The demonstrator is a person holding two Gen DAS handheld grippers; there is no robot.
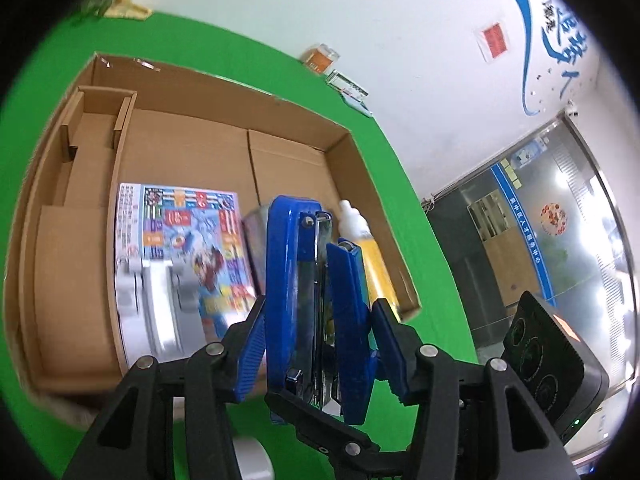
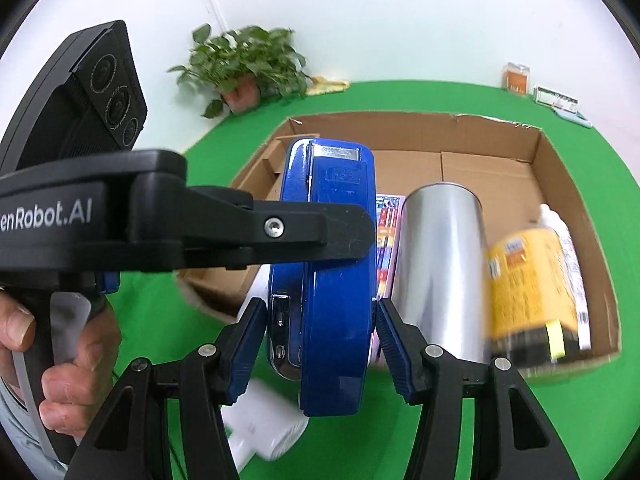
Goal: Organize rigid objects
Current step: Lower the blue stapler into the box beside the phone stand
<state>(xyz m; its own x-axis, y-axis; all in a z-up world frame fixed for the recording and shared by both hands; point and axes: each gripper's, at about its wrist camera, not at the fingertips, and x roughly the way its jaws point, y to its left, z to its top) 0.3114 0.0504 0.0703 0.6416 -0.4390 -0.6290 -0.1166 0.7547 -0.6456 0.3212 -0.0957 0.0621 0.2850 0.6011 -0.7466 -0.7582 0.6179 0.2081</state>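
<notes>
Both grippers pinch the blue stapler (image 2: 332,280): left gripper (image 1: 318,344), right gripper (image 2: 322,336). One should release cleanly before lowering it into the cardboard box (image 2: 576,200).

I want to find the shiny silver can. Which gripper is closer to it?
Right, probably. The right gripper holds the blue stapler just beside the silver can in the cardboard box. The left gripper grips the same stapler, which mostly hides the can from its camera.
</notes>
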